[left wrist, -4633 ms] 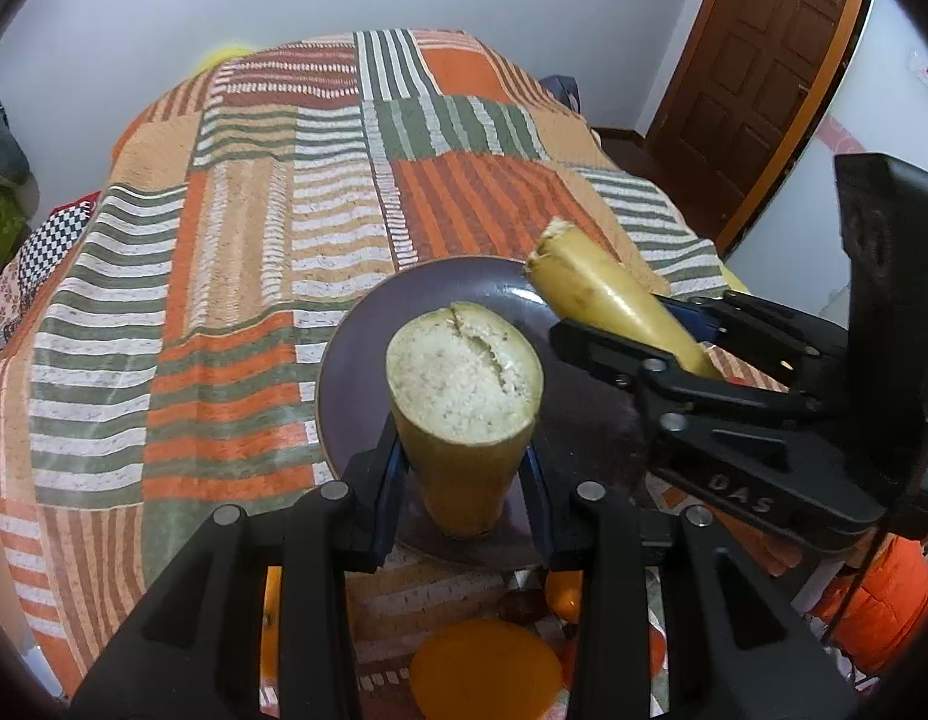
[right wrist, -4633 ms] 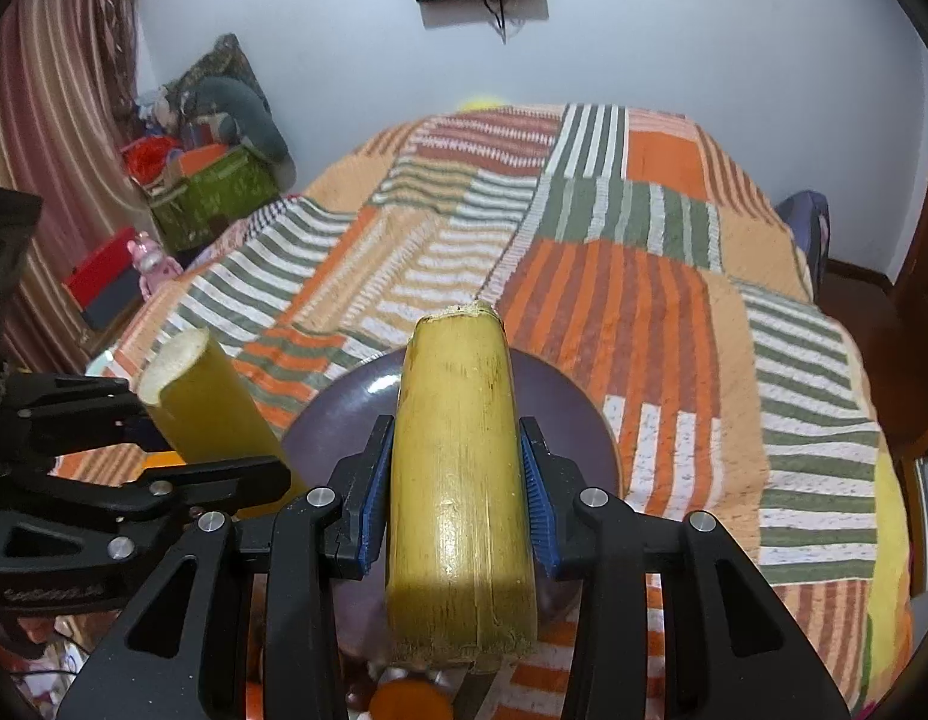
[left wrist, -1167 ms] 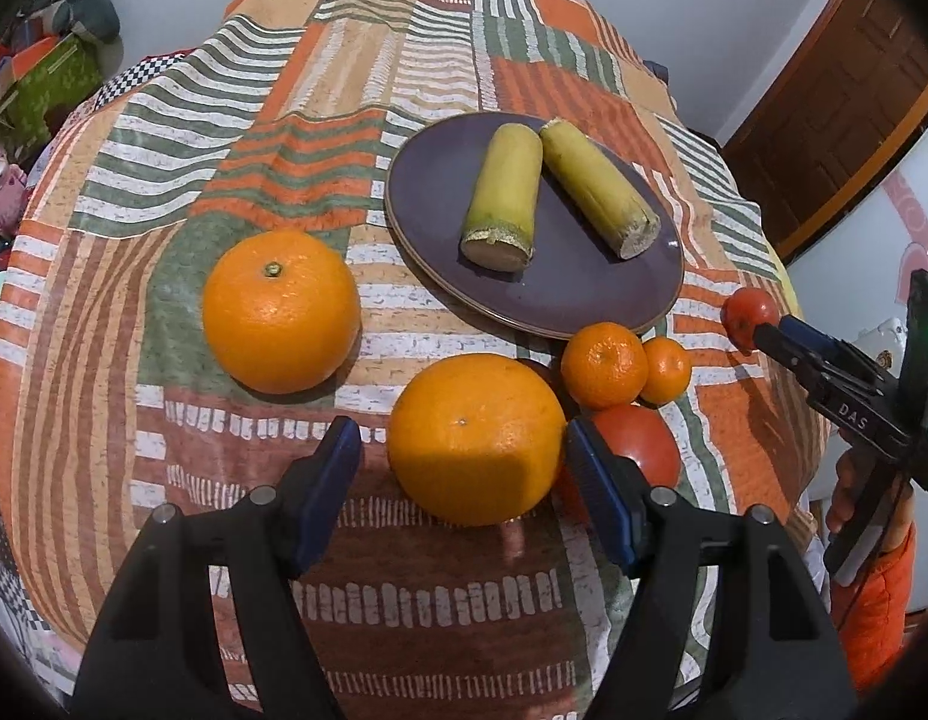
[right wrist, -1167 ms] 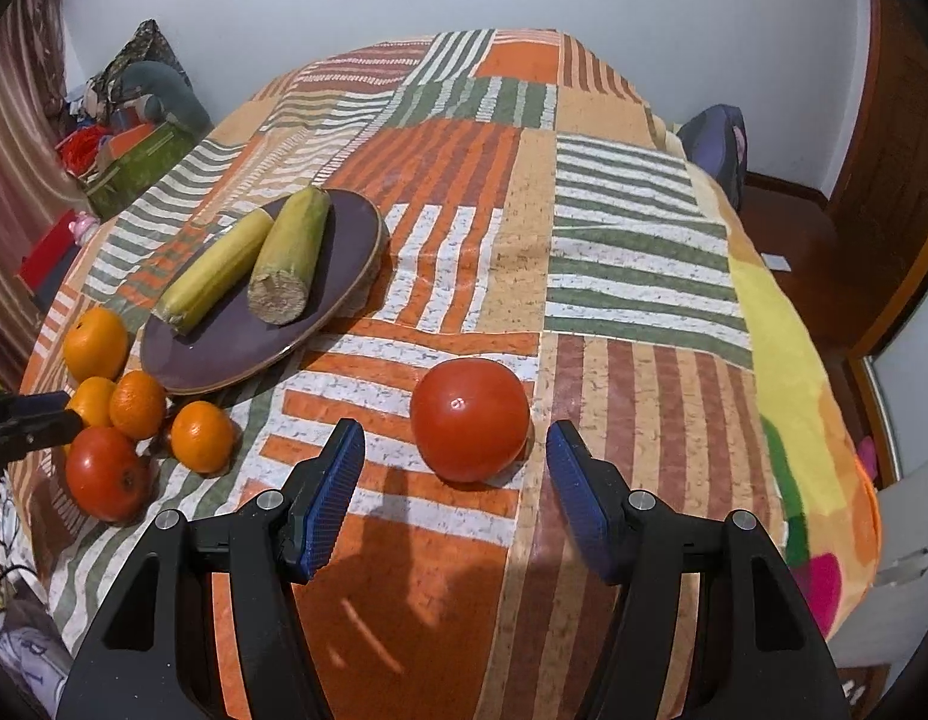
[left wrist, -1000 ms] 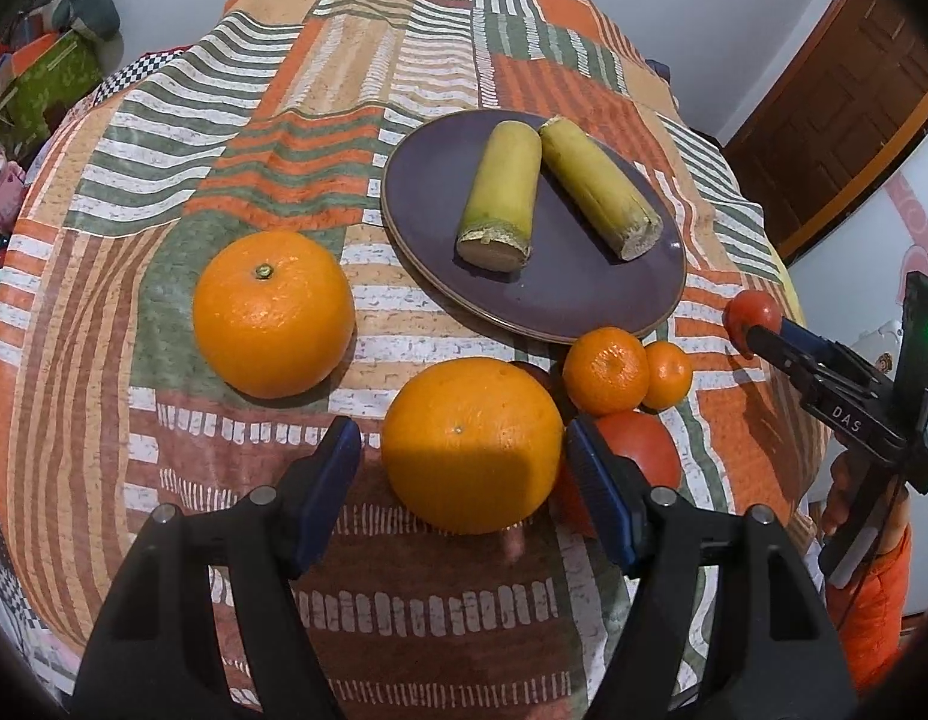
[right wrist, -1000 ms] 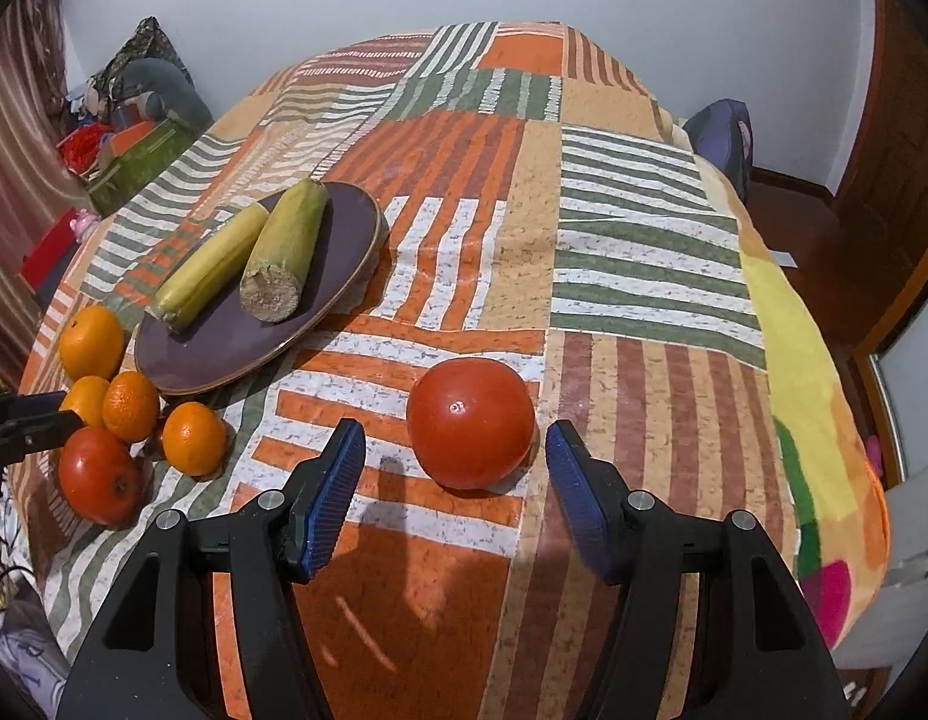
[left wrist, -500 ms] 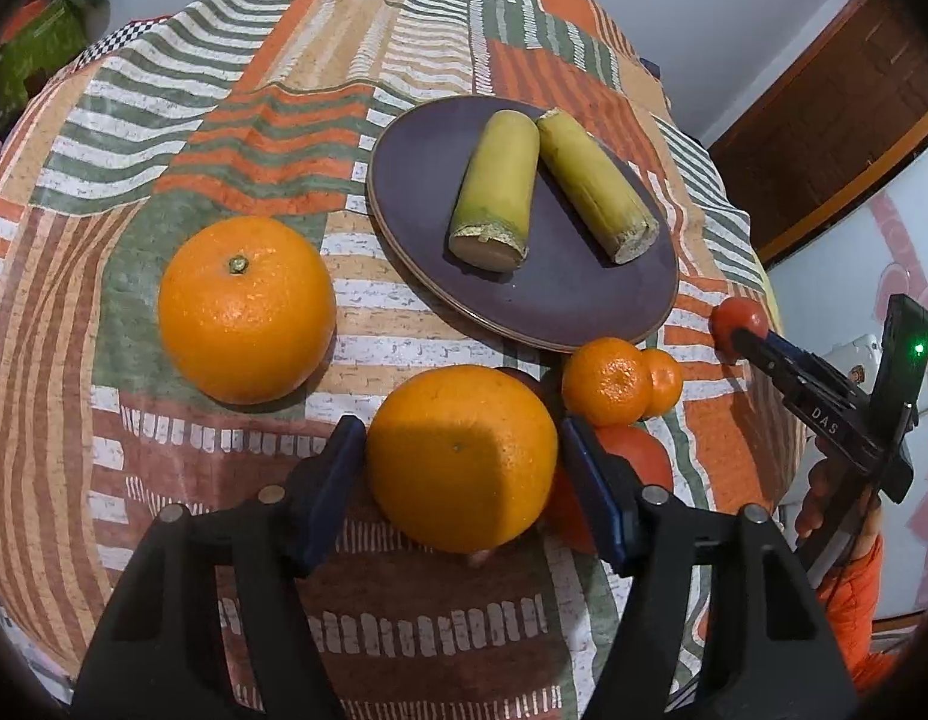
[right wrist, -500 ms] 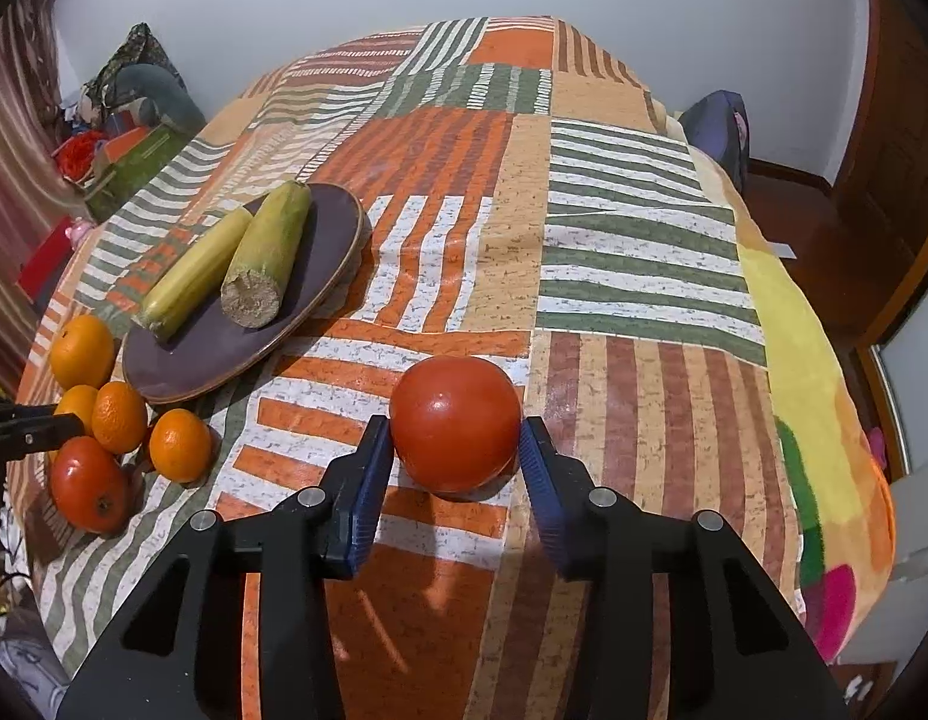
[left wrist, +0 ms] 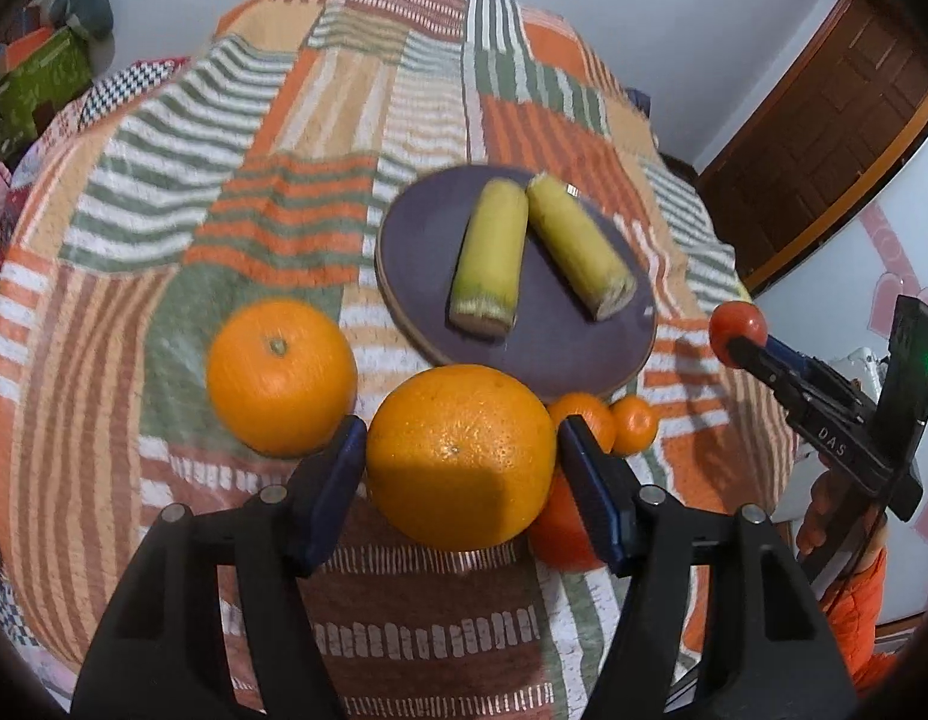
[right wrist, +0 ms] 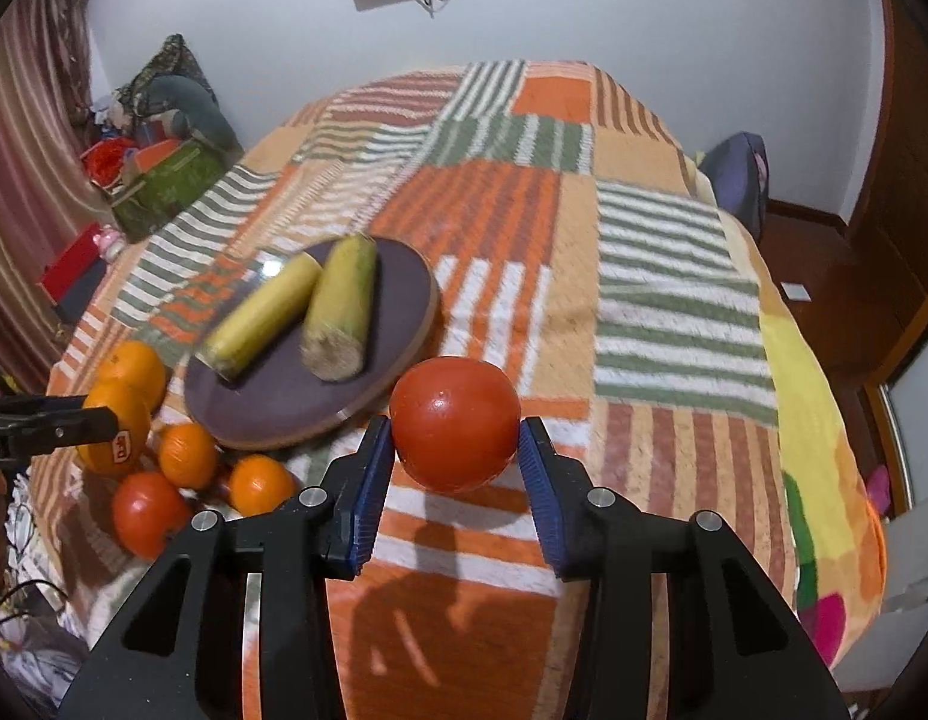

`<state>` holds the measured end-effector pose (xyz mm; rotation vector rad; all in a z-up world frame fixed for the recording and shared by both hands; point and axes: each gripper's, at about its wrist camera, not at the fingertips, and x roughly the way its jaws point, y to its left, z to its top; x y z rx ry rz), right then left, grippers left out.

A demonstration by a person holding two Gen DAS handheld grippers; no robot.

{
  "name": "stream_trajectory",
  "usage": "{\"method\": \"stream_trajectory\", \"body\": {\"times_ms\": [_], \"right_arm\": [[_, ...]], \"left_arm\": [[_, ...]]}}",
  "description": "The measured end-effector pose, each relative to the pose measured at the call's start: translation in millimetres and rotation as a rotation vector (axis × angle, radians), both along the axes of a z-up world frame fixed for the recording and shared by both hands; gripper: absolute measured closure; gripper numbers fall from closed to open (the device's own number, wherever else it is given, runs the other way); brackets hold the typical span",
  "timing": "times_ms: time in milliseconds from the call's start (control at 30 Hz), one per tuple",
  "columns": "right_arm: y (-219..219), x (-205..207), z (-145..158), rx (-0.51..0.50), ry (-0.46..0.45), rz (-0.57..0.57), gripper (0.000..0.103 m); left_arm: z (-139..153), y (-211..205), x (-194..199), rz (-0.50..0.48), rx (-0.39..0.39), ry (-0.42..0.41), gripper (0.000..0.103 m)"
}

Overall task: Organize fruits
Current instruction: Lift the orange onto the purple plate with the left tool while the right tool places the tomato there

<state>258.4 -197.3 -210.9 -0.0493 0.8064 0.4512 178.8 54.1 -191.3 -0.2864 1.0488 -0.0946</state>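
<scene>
- Patchwork bedspread [left wrist: 272, 180]: carries all items.
- Dark plate [left wrist: 541, 354]: two sugarcane pieces [left wrist: 487, 258] lying side by side.
- Left gripper [left wrist: 461, 462]: clamped on large orange [left wrist: 461, 456], above the bedspread.
- Right gripper [right wrist: 455, 462]: clamped on tomato [right wrist: 455, 423], beside the plate.

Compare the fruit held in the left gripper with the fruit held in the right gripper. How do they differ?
The large orange is orange with dimpled skin; the tomato is red, smooth and glossy. The large orange looks bigger and spreads the left gripper wider than the tomato spreads the right gripper. Both are round and clamped between blue pads.
</scene>
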Motion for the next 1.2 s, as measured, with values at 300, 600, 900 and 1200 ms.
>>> {"method": "stream_trajectory", "body": {"times_ms": [300,600,900,1200], "right_arm": [[38,7,19,0.048,-0.049,0.070,0.064],[75,21,20,0.056,-0.054,0.131,0.064],[102,39,7,0.043,-0.017,0.167,0.064],[116,59,-5,0.034,0.017,0.171,0.064]], "left_arm": [[28,6,22,-0.004,0.025,-0.078,0.038],[30,7,57,-0.024,0.055,-0.102,0.038],[16,6,94,-0.055,0.061,-0.082,0.038],[-7,11,124,-0.080,0.093,-0.021,0.038]]}}
